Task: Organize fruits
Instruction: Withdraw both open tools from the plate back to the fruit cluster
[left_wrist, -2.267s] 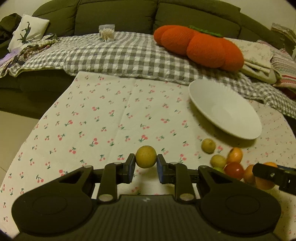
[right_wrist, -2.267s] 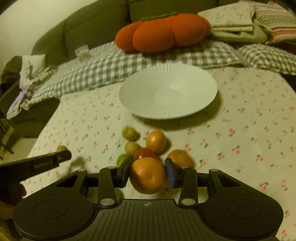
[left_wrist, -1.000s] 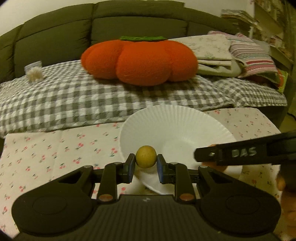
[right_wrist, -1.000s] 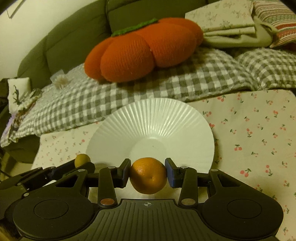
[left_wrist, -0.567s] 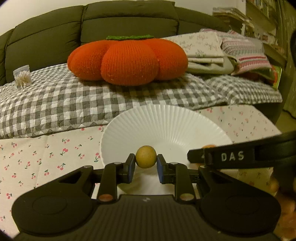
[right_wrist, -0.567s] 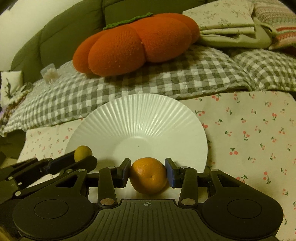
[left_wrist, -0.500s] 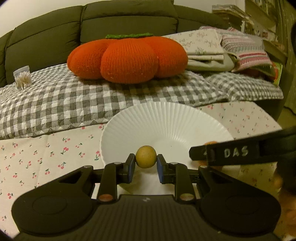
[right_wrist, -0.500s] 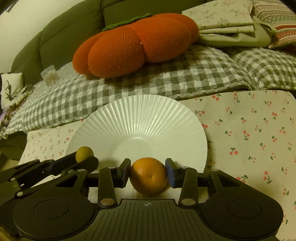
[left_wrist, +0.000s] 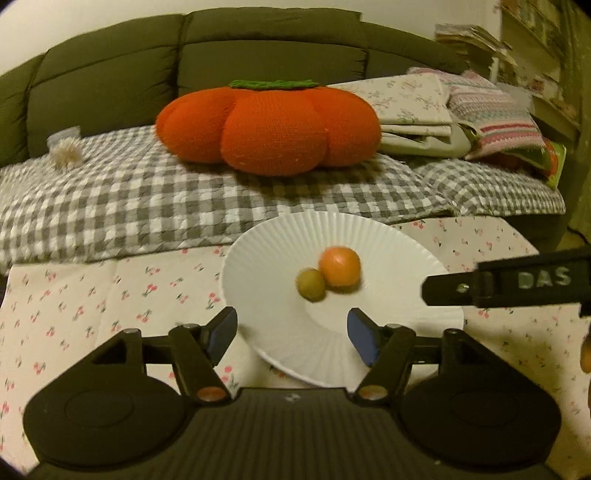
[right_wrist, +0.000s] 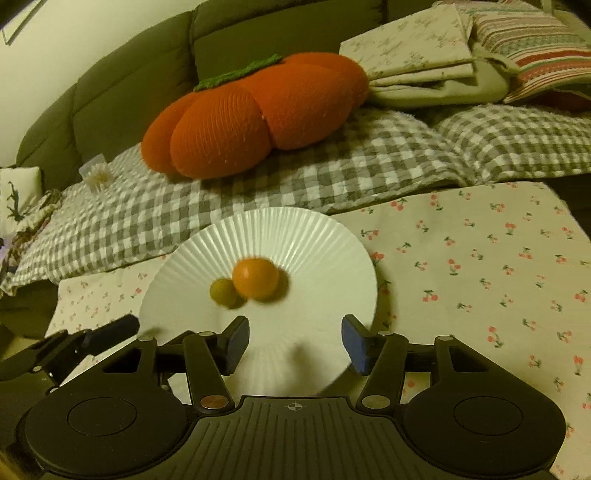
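**Resting together in the plate, both fruits lay free of the grippers**

Stretching across the back of both views was a dark green sofa, its seat covered by a grey-and-white checked blanket. On that blanket sat a large orange pumpkin-shaped cushion with a green knitted top, and folded linens were piled just beside it. In front of the sofa lay a cherry-print tablecloth. A white ribbed plate stood on the cloth near its sofa-side edge. Below the plate's near rim hung the left gripper, jaws spread wide with nothing between them. The right gripper was likewise parted and empty, hovering over the plate's near edge; from the left camera one of its black fingers showed at the right, lettered "DAS". In the plate's middle lay an orange, and touching its left side was a smaller yellow-green fruit. Both were slightly blurred.
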